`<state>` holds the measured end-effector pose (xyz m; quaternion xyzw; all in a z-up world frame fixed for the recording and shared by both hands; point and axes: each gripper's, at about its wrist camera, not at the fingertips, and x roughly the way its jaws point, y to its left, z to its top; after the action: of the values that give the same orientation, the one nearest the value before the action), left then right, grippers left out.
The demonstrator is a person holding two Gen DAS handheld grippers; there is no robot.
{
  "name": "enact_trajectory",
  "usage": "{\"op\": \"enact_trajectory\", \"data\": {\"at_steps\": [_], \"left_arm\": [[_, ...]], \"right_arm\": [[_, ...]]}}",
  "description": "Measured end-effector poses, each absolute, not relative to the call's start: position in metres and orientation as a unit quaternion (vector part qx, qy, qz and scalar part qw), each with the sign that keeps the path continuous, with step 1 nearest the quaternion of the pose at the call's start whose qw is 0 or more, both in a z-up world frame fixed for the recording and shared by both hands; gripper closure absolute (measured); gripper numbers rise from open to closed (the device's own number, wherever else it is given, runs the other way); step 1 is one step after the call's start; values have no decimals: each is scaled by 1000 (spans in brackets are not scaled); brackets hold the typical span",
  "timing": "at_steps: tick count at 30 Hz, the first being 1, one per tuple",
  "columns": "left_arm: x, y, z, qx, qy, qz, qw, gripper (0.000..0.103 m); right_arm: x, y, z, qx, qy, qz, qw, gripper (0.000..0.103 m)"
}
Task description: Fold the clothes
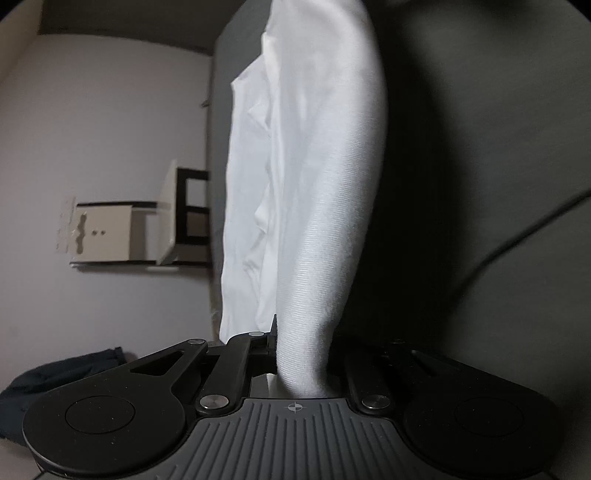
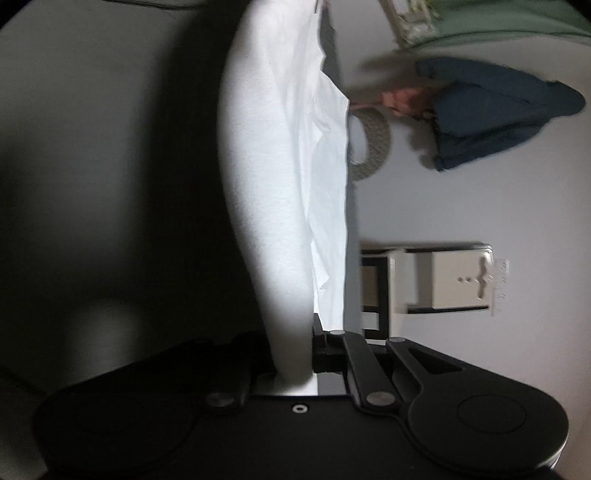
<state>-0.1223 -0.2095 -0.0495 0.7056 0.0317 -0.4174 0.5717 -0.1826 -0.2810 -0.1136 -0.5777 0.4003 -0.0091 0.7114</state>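
Note:
A white garment (image 1: 306, 177) runs as a thick band from the bottom centre of the left wrist view up to the top edge. My left gripper (image 1: 301, 354) is shut on its near end, and the cloth hides most of the fingers. In the right wrist view the same white garment (image 2: 280, 166) stretches upward in a similar band, with thinner creased layers on its right side. My right gripper (image 2: 295, 362) is shut on that end too. Both cameras are rolled sideways, so the room looks turned. The garment hangs stretched between the two grippers.
A dark grey surface (image 1: 480, 147) fills the right of the left wrist view. A white cabinet (image 1: 110, 232) stands against a pale wall. A dark blue garment (image 2: 495, 110), a round woven item (image 2: 373, 144) and a green cloth (image 2: 509, 22) lie beyond.

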Motion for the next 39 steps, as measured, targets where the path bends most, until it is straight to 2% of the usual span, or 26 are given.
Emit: {"op": "enact_trajectory", "data": {"at_steps": [8,12,15,19,24,33,36,39], "left_arm": [[-243,-143,-38,678,110,-498,529,93],[-252,-130,-31,647,169,-528,523,93],[-224,-140,-13,624,196,-538,532,93],[-176,-156,6,586,237,-575,519,93],[-112,-187,20,549,288,-599,507,93],[-6,-230,-6,466,413,-631,463,93],[18,-231,-18,430,449,-640,452,86],[40,-229,-30,400,480,-637,452,74]], "right_arm": [[-269,-200,-100,-538,445,90,710,94],[-291,-188,-93,-522,451,112,716,93],[-275,-209,-73,-484,457,115,737,93],[-245,-250,-46,-368,491,149,775,93],[-219,-290,-29,-281,523,194,781,93],[-148,-388,-58,-116,566,250,777,91],[-128,-422,-76,-52,574,262,774,90],[-119,-446,-88,-9,579,270,769,84]]}}
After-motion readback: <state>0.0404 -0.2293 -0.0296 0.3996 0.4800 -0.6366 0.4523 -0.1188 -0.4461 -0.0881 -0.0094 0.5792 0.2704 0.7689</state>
